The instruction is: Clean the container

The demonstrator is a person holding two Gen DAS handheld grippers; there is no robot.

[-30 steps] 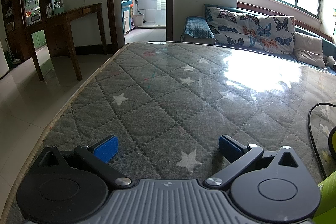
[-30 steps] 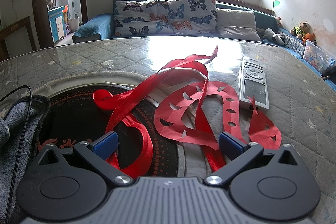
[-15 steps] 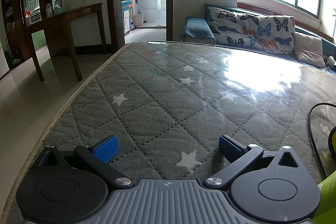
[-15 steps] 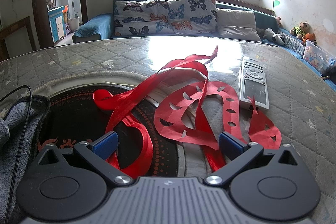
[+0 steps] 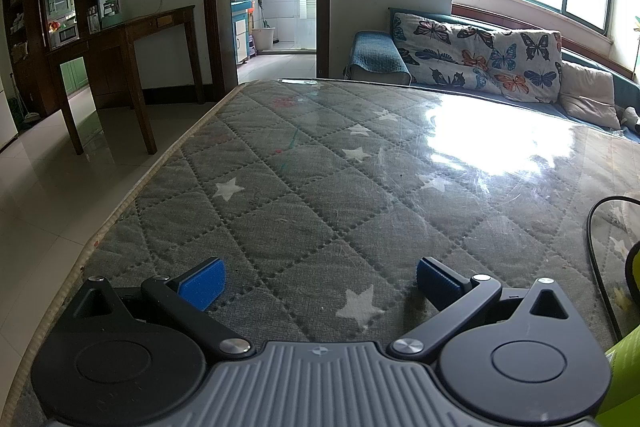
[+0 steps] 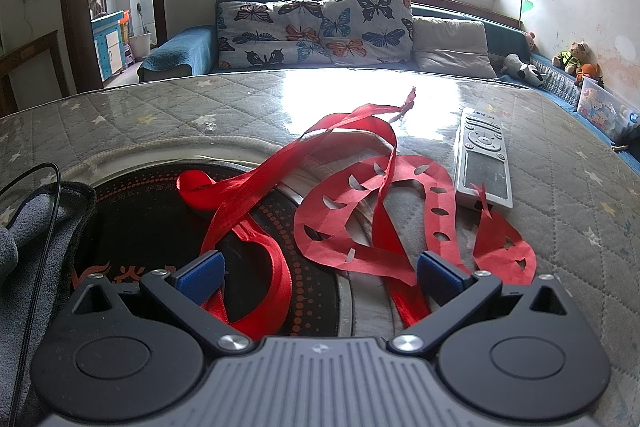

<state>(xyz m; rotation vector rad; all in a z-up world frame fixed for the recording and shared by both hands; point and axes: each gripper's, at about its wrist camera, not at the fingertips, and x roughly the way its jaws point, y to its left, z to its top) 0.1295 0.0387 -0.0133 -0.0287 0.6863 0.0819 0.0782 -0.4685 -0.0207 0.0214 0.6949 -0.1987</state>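
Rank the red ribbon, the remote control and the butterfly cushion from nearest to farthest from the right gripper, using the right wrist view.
1. Red ribbon: right at the right gripper, looping between its open fingers.
2. Remote control: farther out on the table, ahead to the right.
3. Butterfly cushion: farthest, on the sofa beyond the table's far edge.

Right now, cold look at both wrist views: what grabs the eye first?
In the right wrist view, the red ribbon and red paper cutout sprawl across the black round cooktop and the quilted table cover, just ahead of the open right gripper. A grey remote lies to their right. The left gripper, also open, faces only the star-patterned quilted cover under window glare.
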